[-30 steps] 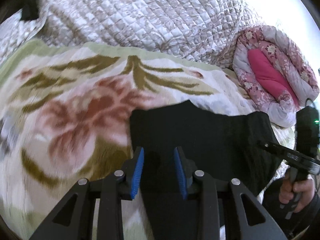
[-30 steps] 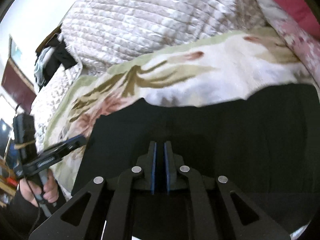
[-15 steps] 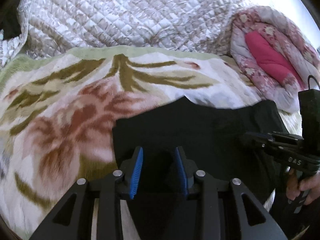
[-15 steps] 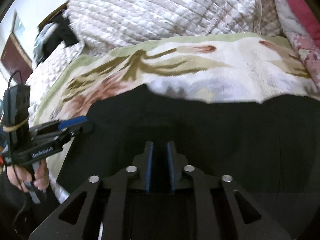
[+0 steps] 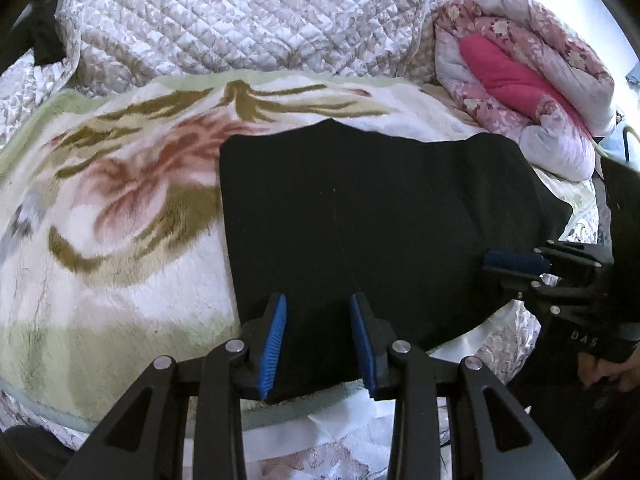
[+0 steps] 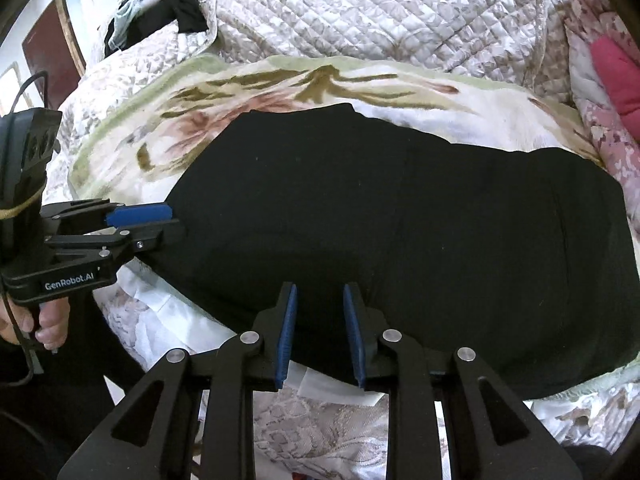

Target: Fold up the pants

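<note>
Two views take in the same black pants (image 5: pixel 372 216), folded into a broad dark slab lying flat on a floral blanket (image 5: pixel 120 208). From the left wrist the slab fills the centre and runs toward 3 o'clock; from the right wrist it stretches from 9 o'clock across to 4 o'clock, with its near edge at the blanket's front border.

The left gripper (image 5: pixel 318 340) stands with its blue pads spread fairly wide over the near edge of the pants, nothing pinched between them. The right gripper (image 6: pixel 320 334) is parted about as much, its tips over the near hem of the cloth, also holding nothing.

Only the left wrist view shows the rolled pink floral quilt (image 5: pixel 520 76) in full at 2 o'clock, and the right gripper from the side at 3 o'clock, its tip lying on the pants. Only the right wrist view shows dark clothes heaped at 11 o'clock (image 6: pixel 160 8), a brown board (image 6: pixel 52 48) at 10 o'clock, and the person's left hand (image 6: pixel 40 320) around the handle of the left gripper at 8 o'clock. A grey quilted bedcover (image 6: pixel 360 12) fills 12 o'clock in both.

The left gripper's body reads "GenRobot.AI" in white letters in the right wrist view; the lettering on the right gripper's body, seen upside down in the left wrist view, cannot be read with certainty.
</note>
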### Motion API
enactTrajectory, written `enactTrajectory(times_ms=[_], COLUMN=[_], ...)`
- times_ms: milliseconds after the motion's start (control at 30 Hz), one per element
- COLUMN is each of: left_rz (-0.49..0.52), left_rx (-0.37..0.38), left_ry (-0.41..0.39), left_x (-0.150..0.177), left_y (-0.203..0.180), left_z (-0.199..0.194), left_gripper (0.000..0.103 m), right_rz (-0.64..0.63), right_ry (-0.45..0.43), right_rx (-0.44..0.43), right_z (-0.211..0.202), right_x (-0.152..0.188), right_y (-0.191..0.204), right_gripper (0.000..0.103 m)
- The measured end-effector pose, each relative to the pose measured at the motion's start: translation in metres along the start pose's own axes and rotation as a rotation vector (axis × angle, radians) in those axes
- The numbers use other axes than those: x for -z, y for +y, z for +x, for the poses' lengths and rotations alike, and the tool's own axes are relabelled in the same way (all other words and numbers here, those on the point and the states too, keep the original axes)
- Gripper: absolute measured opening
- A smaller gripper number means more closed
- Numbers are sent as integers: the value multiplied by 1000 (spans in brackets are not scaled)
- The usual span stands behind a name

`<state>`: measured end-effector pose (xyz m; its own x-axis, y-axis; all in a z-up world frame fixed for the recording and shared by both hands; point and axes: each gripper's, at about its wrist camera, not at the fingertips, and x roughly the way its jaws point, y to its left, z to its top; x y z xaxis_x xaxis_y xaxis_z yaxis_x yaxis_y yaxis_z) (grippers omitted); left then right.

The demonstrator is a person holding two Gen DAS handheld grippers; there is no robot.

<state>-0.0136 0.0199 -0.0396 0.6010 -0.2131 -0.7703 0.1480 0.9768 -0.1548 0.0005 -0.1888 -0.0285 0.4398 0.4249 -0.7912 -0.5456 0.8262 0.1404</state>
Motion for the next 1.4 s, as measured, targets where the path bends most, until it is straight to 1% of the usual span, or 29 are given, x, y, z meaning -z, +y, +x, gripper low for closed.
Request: enactTrajectory(times_ms=[67, 133, 167, 233, 267, 300, 367, 533, 700, 767, 800, 933, 1033, 1100, 1200, 1300, 1400], left_rz=[4, 2, 3, -5, -5, -3, 8, 5, 7, 15, 19, 24, 12, 0, -24, -47, -58], left_rx=[-6, -13, -7, 7, 8, 0, -13, -17, -31, -37, -42, -32, -28, -38, -49, -58, -53], left_ry=[0, 7, 3, -1, 9, 22, 20, 14, 24, 50, 54, 45, 22, 11, 15, 14, 21], left_x=[0, 0, -1, 1, 2, 3, 1, -7, -9, -8, -8, -12, -18, -22, -23, -21, -19], left_y=[0, -3, -4, -4, -4, -5, -8, -10, -12, -13, -14, -15, -12, -9, 0, 7, 11], left_z=[2, -3, -7, -10, -7, -3, -4, -6, -3, 3, 5, 1, -2, -3, -1, -2, -1], left_gripper=[36, 36, 36, 36, 36, 36, 36, 36, 36, 36, 36, 36, 36, 36, 36, 36, 36], right_rz=[7, -4, -5, 10, 27, 53, 79, 77, 80, 107, 116, 142, 147, 141, 129, 115, 121], right_ry=[-4, -31, -25, 26, 25, 20, 4, -29, 15, 8, -3, -41, -60, -56, -42, -55, -37], right_rx=[12, 1, 1, 23, 26, 12, 8, -9, -9, -16, -2, 16, -1, -29, -68, -102, -106], right_z=[-8, -17, -17, -5, -4, -7, -13, -19, -4, -7, -11, -24, -29, -26, -16, -9, 8], right_x=[-1, 1, 3, 8, 9, 8, 5, 0, 6, 4, 2, -2, -4, -4, -6, -12, -21], right_y=[2, 4, 4, 0, -4, -8, -11, -9, -12, -18, -21, -31, -31, -27, -20, -16, -21], right_gripper=[24, 24, 24, 24, 24, 24, 24, 24, 24, 24, 24, 24, 24, 24, 24, 24, 24])
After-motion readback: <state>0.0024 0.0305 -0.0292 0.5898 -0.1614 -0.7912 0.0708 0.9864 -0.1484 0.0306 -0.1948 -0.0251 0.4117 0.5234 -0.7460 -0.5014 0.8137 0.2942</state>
